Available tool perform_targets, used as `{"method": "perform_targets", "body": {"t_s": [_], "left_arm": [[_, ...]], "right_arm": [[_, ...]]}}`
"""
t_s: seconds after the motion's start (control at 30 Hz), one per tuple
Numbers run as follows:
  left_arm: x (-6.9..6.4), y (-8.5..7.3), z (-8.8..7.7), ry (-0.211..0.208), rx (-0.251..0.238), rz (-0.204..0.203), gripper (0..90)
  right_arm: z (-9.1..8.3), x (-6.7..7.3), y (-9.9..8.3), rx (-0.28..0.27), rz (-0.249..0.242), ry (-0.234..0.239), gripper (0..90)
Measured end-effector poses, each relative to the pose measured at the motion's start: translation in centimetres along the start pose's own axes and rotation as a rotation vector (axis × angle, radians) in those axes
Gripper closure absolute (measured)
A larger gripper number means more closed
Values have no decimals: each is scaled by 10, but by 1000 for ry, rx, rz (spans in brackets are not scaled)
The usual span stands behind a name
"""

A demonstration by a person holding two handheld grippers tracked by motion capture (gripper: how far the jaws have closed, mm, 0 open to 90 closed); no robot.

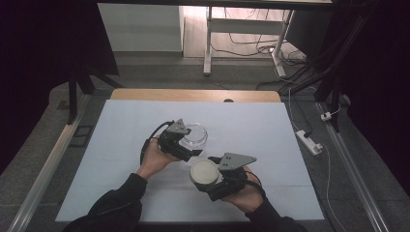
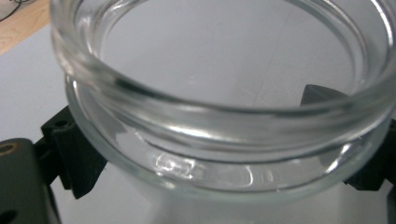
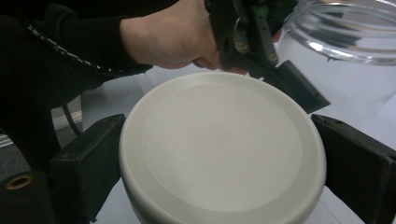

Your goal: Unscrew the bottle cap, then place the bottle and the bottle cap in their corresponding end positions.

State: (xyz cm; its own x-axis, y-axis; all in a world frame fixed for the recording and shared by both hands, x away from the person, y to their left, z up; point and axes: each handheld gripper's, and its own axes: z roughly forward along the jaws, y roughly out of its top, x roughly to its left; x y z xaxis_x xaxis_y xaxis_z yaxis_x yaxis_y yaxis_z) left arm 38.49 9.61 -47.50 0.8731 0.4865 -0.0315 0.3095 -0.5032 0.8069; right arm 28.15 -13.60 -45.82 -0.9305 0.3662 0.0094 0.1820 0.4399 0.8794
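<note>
Right gripper (image 1: 209,175) clamped on round white plastic lid (image 1: 203,172), left gripper (image 1: 189,145) gripping clear glass jar (image 1: 195,135) at one o'clock from lid; recommended: keep lid level, centre over jar mouth before lowering.

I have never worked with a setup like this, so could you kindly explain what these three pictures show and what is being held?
No robot here: a person holds a two-jaw gripper in each hand. The high view looks down on a table with a pale blue top. The other two pictures come from cameras riding on the grippers, looking along their black jaws. The left gripper has its jaws on either side of an open, empty clear glass jar, just below the rim. The right gripper holds a round white lid between its jaws, close beside the jar.
</note>
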Motion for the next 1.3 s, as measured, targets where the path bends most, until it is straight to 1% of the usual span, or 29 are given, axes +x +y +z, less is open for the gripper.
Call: {"method": "perform_targets", "body": {"t_s": [0.23, 0.43, 0.63, 0.7, 0.83, 1.03, 1.27, 1.3], "left_arm": [[5, 4, 9, 3, 1, -3, 76], [7, 6, 12, 6, -1, -2, 76], [10, 7, 15, 18, -2, 3, 76], [11, 7, 15, 24, -8, -5, 76], [14, 7, 18, 28, -10, -10, 76], [18, 7, 25, 37, -7, -15, 76], [23, 5, 34, 45, -5, -19, 76], [24, 5, 35, 48, -5, -24, 76]], "right_arm": [[7, 3, -6, 6, -11, -9, 69], [13, 4, -11, 22, -18, -9, 69], [18, 4, -14, 30, -28, -9, 69], [19, 4, -16, 34, -27, -9, 69], [22, 4, -18, 39, -31, -11, 69], [28, 1, -22, 43, -20, -11, 69], [38, -4, -30, 58, -25, -13, 68], [40, -4, -31, 61, -24, -13, 69]]}}
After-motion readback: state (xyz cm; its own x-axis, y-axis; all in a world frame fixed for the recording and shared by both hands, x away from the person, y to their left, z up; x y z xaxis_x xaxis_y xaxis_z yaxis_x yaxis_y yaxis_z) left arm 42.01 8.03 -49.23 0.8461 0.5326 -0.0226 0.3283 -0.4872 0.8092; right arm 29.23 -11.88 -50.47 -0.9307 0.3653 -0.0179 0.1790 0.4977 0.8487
